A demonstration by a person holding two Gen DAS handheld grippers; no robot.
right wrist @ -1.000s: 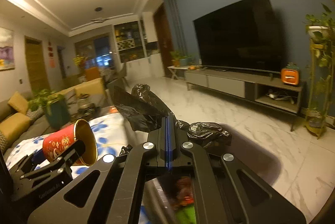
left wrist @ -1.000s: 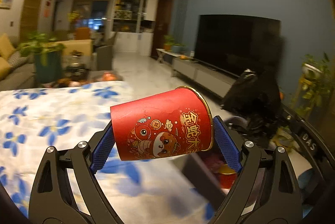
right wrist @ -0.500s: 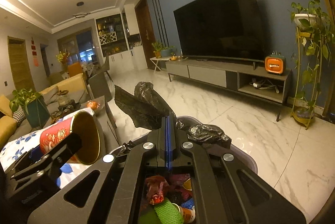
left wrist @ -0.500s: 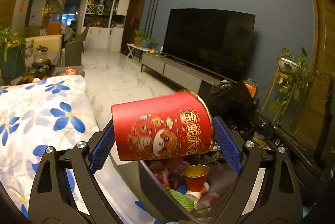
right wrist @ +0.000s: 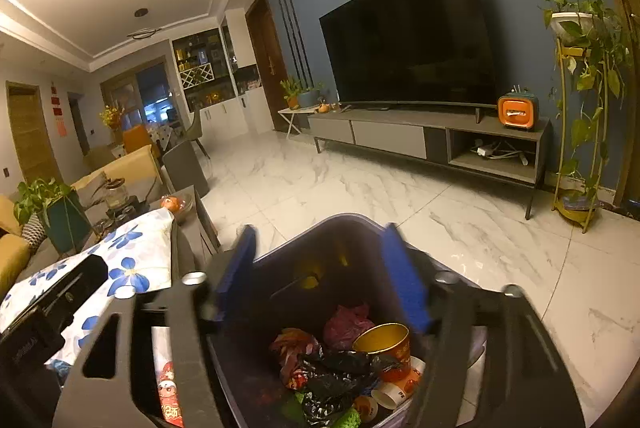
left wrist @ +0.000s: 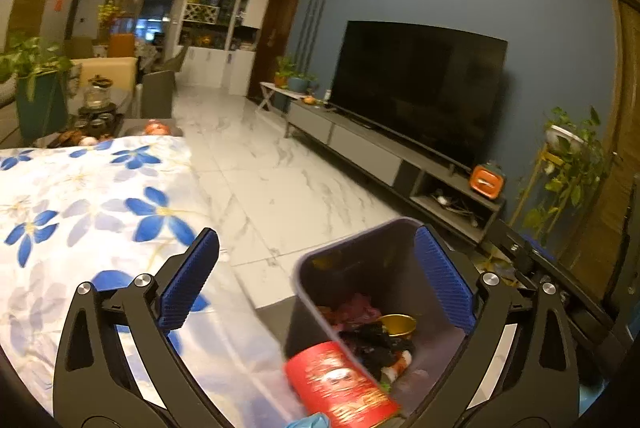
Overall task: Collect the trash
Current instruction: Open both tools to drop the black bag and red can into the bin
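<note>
My left gripper (left wrist: 316, 240) is open and holds nothing. Below it a red paper cup (left wrist: 340, 384) is blurred at the near rim of the grey trash bin (left wrist: 360, 260); I cannot tell whether it is inside. The right wrist view shows this cup (right wrist: 168, 392) low beside the bin's left wall (right wrist: 224, 368). My right gripper (right wrist: 320, 232) is open above the bin, its fingers blurred. A crumpled black plastic bag (right wrist: 340, 368) lies in the bin on other trash, next to a gold-lined red cup (right wrist: 384, 344).
A table with a blue-flowered white cloth (left wrist: 80, 195) stands left of the bin. The marble floor (right wrist: 440, 211) stretches to a TV stand (right wrist: 400, 135) and a television (right wrist: 408, 39). A plant stand (right wrist: 580, 107) is at the right. The left gripper's body (right wrist: 48, 312) shows at the left edge.
My left gripper has opened and let go of the red cup, which has dropped to the bin's rim. My right gripper has opened and released the black bag, now in the bin.
</note>
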